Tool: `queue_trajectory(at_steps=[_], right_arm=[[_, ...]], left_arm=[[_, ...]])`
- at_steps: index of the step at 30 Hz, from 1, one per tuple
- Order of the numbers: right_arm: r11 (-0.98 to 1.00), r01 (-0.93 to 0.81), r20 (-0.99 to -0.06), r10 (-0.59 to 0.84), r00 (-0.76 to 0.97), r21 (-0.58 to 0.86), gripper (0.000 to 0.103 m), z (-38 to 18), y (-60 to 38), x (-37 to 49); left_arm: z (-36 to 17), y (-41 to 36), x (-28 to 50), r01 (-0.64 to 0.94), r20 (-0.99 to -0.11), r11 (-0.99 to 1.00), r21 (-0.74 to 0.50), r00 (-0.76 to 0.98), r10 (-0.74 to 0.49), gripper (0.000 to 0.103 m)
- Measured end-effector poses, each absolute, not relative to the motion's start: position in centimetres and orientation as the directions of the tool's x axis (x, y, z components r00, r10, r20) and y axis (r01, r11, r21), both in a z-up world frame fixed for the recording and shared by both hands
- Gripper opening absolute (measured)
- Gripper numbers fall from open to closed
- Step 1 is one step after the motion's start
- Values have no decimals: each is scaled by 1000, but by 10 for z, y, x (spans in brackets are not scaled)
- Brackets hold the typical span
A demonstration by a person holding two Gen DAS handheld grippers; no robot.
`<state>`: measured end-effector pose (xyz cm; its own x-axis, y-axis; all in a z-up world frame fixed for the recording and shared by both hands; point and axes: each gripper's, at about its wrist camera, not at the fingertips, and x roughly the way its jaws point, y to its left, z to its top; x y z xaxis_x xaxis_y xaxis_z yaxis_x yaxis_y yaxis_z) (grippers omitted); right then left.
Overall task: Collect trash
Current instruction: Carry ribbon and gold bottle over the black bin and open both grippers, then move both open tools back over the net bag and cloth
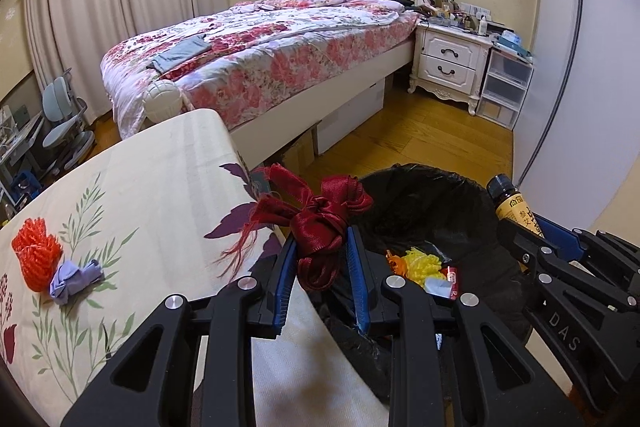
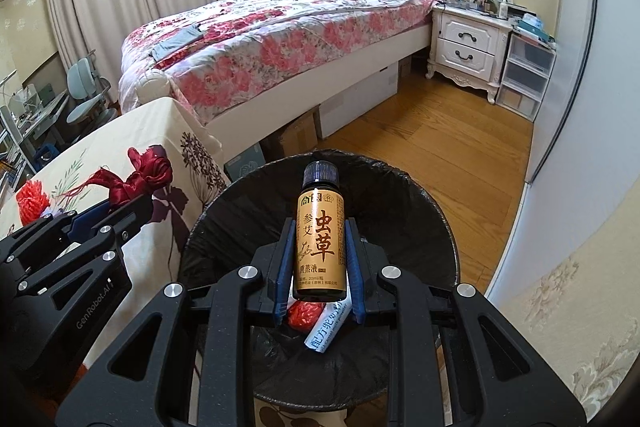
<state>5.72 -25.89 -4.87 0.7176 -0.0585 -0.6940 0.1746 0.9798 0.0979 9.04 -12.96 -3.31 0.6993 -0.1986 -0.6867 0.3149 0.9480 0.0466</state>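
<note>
My left gripper is shut on a knotted dark red ribbon, held at the table's right edge beside the bin. The round bin with a black liner stands on the floor against the table. My right gripper is shut on a small dark bottle with an orange label, upright over the bin's mouth. Inside lie a red net, a white sachet and a yellow net. On the floral tablecloth rest an orange foam net and a crumpled lilac piece.
A bed with a flowered quilt fills the room behind, with boxes under it. A white nightstand and clear plastic drawers stand to its right. Wooden floor lies between bin and bed. A grey chair is at far left.
</note>
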Motion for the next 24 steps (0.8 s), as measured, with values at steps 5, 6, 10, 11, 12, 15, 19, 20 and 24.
queue_trajectory(at_steps=[5,6,10,11,12,15,19,20,24], right_arm=[[976,200,-699,-82,710,90,32,-54,-263,58],[975,206,-697,-89,711,86,34,-54,-264,57],[973,217,-695,-104,711,77,44,-54,-263,53],[973,220,-694,-106,712,76,50,-54,-264,53],[972,222,-692,-111,714,73,51,-53,-264,52],[972,223,-686,-115,719,70,60,-50,-261,49],[974,213,-679,-107,726,73,66,-45,-253,46],[976,206,-677,-102,729,74,69,-43,-249,45],[983,162,-675,-60,736,89,71,-40,-232,44]], left_arm=[[-36,-127,90,304,-690,952,44,698,-191,59],[-36,-126,89,300,-689,953,44,700,-188,62],[-32,-118,86,276,-677,960,47,716,-172,75],[-31,-116,86,271,-675,961,52,719,-166,77],[-30,-115,85,266,-672,962,58,723,-159,78],[-27,-105,80,246,-665,967,61,733,-144,80],[-21,-87,74,212,-660,976,56,741,-123,81],[-20,-80,71,201,-655,978,57,746,-115,82],[-17,-55,61,156,-651,985,68,755,-74,82]])
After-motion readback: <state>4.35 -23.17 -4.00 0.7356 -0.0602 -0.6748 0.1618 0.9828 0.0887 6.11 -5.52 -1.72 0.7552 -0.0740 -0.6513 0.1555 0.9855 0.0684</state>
